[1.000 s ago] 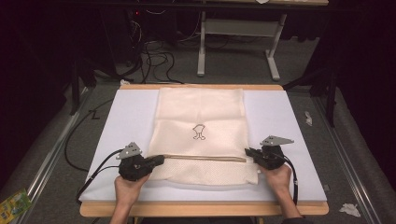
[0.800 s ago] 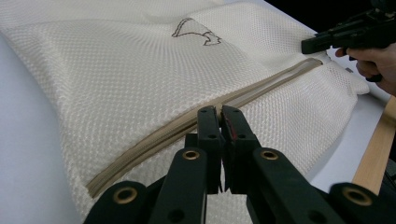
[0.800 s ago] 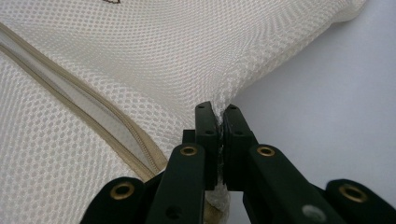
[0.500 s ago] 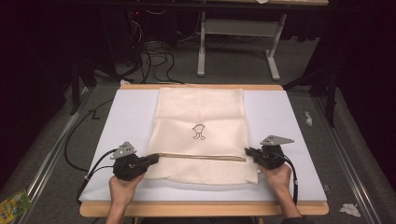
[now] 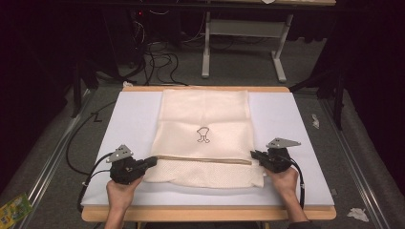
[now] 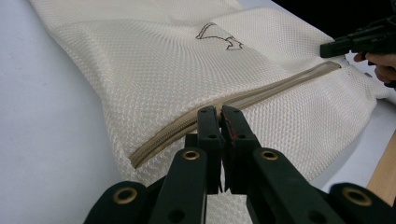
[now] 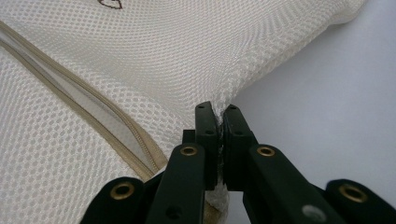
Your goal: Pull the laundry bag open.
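Table [image 5: 296, 119] white-topped, wood-edged, amid grey floor [image 5: 239, 71] and cables [image 5: 157, 62]

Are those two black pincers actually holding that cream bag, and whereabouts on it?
Yes. The right hand-held gripper pinches the mesh bag at its side edge near the zipper's end. The left hand-held gripper is shut at the zipper, seemingly gripping it.

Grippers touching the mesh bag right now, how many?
2. The left gripper is shut at the left end of the zipper; the right gripper is shut on the mesh bag at its right edge.
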### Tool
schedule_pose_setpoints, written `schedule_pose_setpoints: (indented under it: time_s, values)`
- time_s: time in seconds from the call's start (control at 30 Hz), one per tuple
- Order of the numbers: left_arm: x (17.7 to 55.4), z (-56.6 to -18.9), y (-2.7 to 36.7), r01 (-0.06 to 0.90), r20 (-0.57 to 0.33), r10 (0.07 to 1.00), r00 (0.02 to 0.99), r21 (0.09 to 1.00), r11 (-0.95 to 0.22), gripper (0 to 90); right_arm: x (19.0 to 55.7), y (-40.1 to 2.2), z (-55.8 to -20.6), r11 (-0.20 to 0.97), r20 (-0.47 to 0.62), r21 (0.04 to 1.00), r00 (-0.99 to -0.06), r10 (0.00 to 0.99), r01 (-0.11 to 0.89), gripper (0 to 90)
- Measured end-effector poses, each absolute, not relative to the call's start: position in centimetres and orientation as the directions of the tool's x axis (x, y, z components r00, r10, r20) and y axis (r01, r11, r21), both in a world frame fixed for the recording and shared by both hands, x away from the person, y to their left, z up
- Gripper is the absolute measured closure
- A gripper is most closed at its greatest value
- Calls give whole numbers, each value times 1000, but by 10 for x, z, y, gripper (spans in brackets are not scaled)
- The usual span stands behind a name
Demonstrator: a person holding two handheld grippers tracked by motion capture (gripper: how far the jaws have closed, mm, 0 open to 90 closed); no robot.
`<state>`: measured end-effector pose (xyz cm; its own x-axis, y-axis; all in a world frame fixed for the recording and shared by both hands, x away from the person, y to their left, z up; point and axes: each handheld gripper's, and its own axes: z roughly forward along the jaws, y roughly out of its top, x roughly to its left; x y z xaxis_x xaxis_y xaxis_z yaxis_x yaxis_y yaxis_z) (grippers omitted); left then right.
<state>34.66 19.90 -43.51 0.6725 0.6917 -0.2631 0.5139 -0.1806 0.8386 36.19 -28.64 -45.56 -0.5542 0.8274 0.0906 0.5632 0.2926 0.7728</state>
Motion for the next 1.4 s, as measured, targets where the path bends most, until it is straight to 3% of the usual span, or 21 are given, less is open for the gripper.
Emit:
schedule_pose_setpoints:
  time_s: [1.4]
  values:
    - [354,-437,210,535,-211,752,624,818,-214,874,362,-299,-446,275,69,789,-524,849,549,887]
